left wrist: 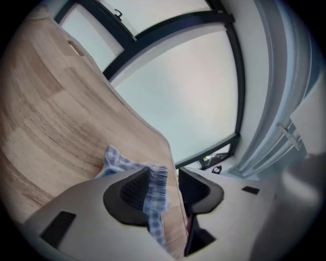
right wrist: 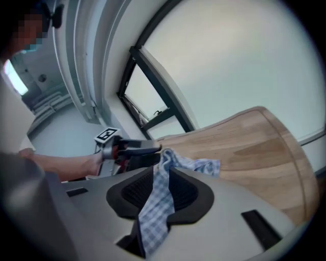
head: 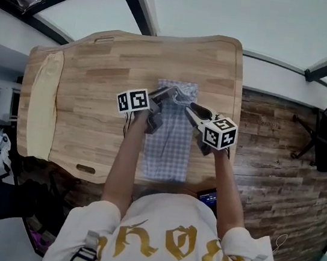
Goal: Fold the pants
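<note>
Far left of the desk [head: 100,63]: a folded cream cloth [head: 43,100] lies along the left edge, well apart from the work and seemingly set aside.

Left gripper [left wrist: 172,178]: its fingers [left wrist: 130,191] stand moderately apart. The checked fabric lies against the left finger only, and I see a clear gap to the right finger. I judge this is not a firm grip, since the cloth is draped rather than pinched.

Centre: the pants [head: 169,143] lie as a narrow strip running near to far, right of the desk's middle. The near end is flat by the person's body. The far end is bunched and raised off the wood where both grippers meet it.

Right gripper [right wrist: 162,178]: its fingers [right wrist: 191,196] are narrow and closed on a fold of the pants, with fabric filling the space between them and trailing below.

Assessment: both grippers are placed at the far end, one per corner, so that end can be carried toward the near end in a single fold. The left side needs a secure pinch first, or that corner may slip and skew the fold.
</note>
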A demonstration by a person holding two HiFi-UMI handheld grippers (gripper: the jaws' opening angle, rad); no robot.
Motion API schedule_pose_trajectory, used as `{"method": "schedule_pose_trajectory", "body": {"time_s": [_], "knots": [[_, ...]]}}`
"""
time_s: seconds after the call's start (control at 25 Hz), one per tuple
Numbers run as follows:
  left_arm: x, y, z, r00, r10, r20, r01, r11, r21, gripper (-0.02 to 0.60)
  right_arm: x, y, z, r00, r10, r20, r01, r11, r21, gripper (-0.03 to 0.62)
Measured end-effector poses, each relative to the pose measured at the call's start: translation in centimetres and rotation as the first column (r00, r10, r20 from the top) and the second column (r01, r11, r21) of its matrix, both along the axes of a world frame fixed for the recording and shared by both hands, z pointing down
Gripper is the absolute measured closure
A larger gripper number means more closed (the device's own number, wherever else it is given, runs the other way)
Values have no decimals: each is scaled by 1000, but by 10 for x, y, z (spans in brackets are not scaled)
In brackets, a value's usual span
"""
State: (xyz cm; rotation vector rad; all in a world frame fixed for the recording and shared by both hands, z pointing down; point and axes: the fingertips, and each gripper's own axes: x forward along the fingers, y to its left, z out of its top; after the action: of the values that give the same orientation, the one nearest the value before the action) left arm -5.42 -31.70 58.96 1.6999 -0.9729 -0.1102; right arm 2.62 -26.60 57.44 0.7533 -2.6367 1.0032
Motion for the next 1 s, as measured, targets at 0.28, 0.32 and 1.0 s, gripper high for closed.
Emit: {"method": "schedule_pose_trajectory", "body": {"time_s": [0.28, 0.32, 1.0], "knots": [[-31, -24, -3, 991, -134, -19, 134, 991, 25, 376, -42, 23, 44, 965, -217, -149, 211, 976, -53, 508], [-32, -23, -5, 991, -134, -23, 134, 991, 28, 376, -46, 19, 50, 957, -228, -181, 223, 974, -51, 508], [18, 52, 39, 949, 189, 253, -166, 980, -110, 307, -28, 49, 41, 974, -210, -87, 205, 977, -56, 536]]}}
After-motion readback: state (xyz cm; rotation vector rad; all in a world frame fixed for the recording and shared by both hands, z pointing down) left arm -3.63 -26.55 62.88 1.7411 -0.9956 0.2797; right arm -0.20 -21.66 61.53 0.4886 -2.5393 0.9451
